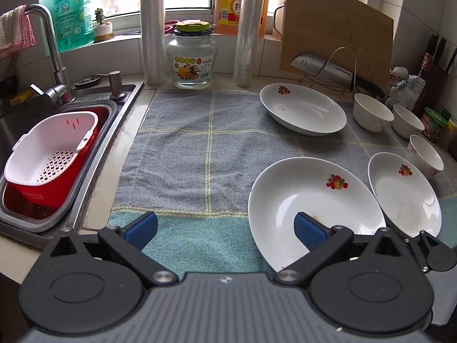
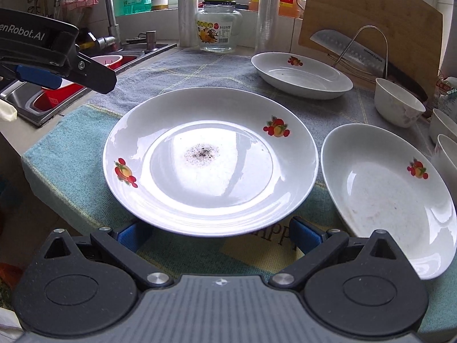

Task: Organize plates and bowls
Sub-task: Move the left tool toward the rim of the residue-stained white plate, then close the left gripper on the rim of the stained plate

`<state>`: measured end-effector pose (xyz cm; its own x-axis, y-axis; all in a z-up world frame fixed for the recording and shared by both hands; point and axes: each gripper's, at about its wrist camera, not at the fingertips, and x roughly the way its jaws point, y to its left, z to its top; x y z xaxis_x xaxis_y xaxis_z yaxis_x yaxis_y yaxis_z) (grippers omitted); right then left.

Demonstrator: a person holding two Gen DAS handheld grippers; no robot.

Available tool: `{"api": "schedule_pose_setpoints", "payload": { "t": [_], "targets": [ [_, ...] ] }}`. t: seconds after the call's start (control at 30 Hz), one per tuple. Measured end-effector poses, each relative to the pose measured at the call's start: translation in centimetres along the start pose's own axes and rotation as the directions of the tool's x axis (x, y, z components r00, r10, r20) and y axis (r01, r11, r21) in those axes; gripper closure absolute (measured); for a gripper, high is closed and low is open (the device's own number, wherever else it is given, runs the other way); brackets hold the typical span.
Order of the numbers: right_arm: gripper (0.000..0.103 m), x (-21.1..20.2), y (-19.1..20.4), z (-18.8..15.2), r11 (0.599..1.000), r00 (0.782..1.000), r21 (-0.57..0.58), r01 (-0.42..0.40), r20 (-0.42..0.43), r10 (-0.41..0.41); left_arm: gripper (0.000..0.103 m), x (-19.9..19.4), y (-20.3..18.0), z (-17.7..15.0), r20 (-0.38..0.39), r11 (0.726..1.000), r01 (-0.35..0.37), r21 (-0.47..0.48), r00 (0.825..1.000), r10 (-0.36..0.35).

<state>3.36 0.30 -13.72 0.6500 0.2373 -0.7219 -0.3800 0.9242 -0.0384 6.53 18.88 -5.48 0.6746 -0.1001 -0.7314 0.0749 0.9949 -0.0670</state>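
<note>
Three white plates with fruit prints lie on the cloth-covered counter. In the right wrist view the largest plate is dead ahead, and its near rim overlaps the left fingertip of my open right gripper. A second plate lies to its right and a third plate behind it. My left gripper is open and holds nothing, with its right finger over the near rim of the large plate. Three white bowls stand at the right.
A sink at the left holds a white colander in a red basin, beside a faucet. A glass jar, two rolls, a cutting board and a racked knife line the back. The grey checked cloth covers the counter.
</note>
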Motion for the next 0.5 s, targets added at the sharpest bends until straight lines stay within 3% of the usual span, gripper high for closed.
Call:
{"api": "schedule_pose_setpoints", "payload": {
  "t": [0.27,0.5],
  "targets": [
    [0.000,0.3,0.0,0.2,1.000,0.999,-0.015,-0.014,0.030,0.015,0.002,2.1,-0.2,1.1,-0.037,0.988,0.122,0.094,0.992,-0.119],
    [0.000,0.5,0.0,0.4,0.998,0.998,-0.032,-0.062,0.031,0.063,0.002,3.3,-1.0,1.6,-0.065,0.984,0.126,0.126,0.991,-0.119]
  ]
}}
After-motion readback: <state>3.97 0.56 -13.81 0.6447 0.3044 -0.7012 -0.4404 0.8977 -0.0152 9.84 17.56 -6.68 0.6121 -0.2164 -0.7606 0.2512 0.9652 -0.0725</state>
